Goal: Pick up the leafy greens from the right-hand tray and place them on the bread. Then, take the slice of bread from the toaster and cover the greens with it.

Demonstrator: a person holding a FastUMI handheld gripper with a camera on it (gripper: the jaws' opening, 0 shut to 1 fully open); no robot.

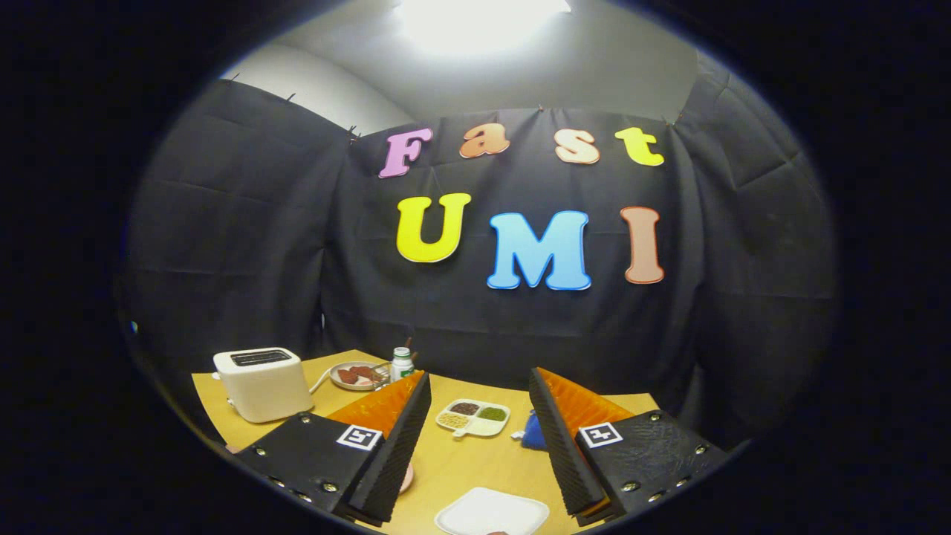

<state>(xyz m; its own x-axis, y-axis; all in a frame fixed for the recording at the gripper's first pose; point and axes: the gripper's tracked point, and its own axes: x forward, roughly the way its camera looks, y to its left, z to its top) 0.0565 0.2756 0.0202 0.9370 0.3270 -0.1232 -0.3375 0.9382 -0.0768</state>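
Gripper [479, 438] is spread wide w/ nothing in it, hovering above the table [461, 464]. Toaster [261, 383] sits lower left; can't spot the greens, tbh. White plate [492, 511] lies bottom center. Risk imo: going down this high and blind, fingers could clip the divided dish [473, 417].

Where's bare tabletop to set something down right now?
Best patch: bare table between the open gripper jaws, bordered by the divided dish ahead and the white plate nearer. Crowded behind the left jaw: toaster, small plate and bottle cluster together.
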